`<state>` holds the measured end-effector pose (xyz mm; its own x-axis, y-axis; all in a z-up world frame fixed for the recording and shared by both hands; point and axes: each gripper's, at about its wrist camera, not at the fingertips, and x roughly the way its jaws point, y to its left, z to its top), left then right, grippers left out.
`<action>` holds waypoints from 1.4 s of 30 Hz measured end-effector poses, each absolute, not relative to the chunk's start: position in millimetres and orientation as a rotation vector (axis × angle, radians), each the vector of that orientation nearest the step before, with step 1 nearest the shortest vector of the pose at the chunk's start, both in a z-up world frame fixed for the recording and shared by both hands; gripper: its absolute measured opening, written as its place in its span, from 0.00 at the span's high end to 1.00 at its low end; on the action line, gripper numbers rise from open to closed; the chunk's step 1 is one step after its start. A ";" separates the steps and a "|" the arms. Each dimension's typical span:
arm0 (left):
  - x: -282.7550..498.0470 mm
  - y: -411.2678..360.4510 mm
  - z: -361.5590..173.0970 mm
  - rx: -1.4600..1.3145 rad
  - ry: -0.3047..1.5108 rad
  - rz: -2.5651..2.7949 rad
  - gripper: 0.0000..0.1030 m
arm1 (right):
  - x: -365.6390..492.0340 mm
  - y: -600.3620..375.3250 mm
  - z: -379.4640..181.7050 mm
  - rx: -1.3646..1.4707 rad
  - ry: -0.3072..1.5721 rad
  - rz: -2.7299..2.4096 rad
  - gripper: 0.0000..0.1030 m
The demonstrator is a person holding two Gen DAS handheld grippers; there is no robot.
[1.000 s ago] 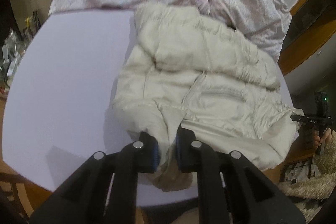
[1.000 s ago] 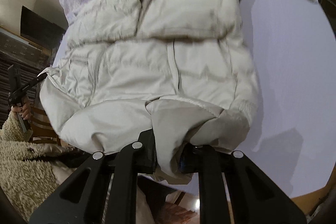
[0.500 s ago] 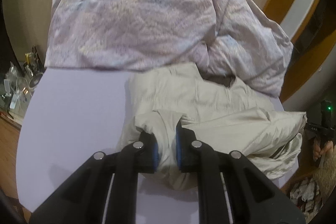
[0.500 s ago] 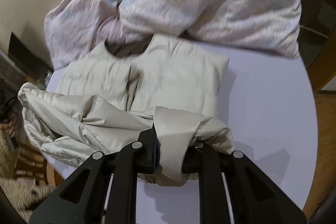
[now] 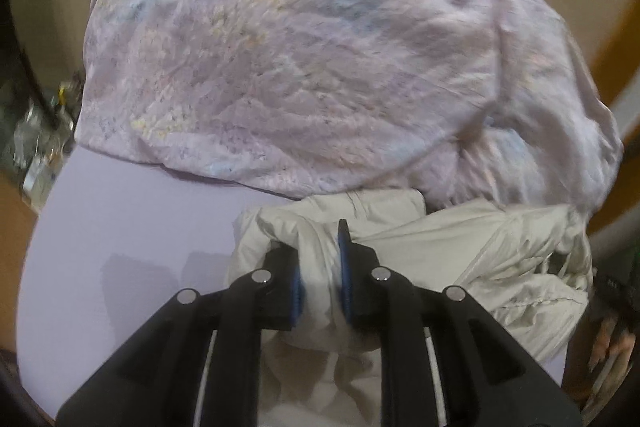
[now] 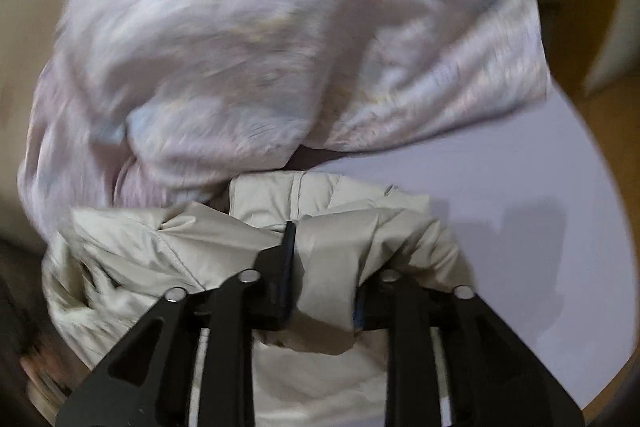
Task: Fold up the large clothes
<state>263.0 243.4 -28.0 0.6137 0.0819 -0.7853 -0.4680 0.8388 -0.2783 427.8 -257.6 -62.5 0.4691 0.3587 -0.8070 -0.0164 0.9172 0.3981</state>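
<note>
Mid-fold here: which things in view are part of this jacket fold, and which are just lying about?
In the job:
cream puffer jacket
left gripper, jacket fabric between its jaws
right gripper, jacket fabric between its jaws
lilac table

Lying about:
pink bedding heap
clutter beyond the table's left edge

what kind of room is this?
Likely a home living or dining area: a round lilac-topped table carrying a cream puffer jacket and a pink quilt, wood trim behind.
</note>
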 end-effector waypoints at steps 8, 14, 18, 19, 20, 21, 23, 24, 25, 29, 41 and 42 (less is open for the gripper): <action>260.6 243.2 -14.3 -0.452 0.818 0.379 0.25 | 415.3 -271.2 -34.6 0.474 0.943 0.249 0.48; 240.0 222.1 4.6 -0.318 0.785 0.335 0.20 | 376.8 -211.8 -30.2 0.153 0.897 0.345 0.47; 229.8 203.7 -7.4 -0.269 0.821 0.309 0.19 | 358.1 -190.7 -36.4 0.114 0.859 0.363 0.48; 228.7 200.4 -11.4 -0.262 0.833 0.307 0.19 | 355.8 -182.2 -40.6 0.077 0.866 0.353 0.48; 228.1 196.0 -16.9 -0.246 0.851 0.311 0.19 | 352.0 -175.0 -41.5 0.043 0.845 0.336 0.48; 227.5 191.7 -21.9 -0.227 0.865 0.312 0.19 | 349.3 -171.5 -41.6 0.038 0.832 0.335 0.48; 225.7 184.7 -30.1 -0.200 0.882 0.307 0.19 | 340.5 -165.3 -33.7 0.026 0.774 0.305 0.48; 225.1 181.4 -34.0 -0.194 0.891 0.301 0.19 | 334.1 -162.2 -27.4 0.032 0.735 0.299 0.48; 224.5 179.3 -37.2 -0.192 0.897 0.295 0.19 | 328.4 -157.2 -23.4 0.040 0.713 0.334 0.48; 227.6 177.7 -46.6 -0.211 0.918 0.284 0.19 | 321.1 -115.4 -37.9 -0.044 0.796 0.494 0.48; 231.0 179.0 -49.6 -0.225 0.915 0.288 0.19 | 375.2 -59.5 -95.9 -0.034 1.004 0.451 0.98; 230.8 179.4 -49.7 -0.222 0.913 0.292 0.19 | 381.6 -59.4 -90.0 -0.015 0.993 0.437 0.98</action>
<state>230.8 179.4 -49.7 0.5766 0.1534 -0.8025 -0.3401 0.9382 -0.0650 381.6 -59.4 -90.0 0.4667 0.3497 -0.8124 -0.3632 0.9133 0.1845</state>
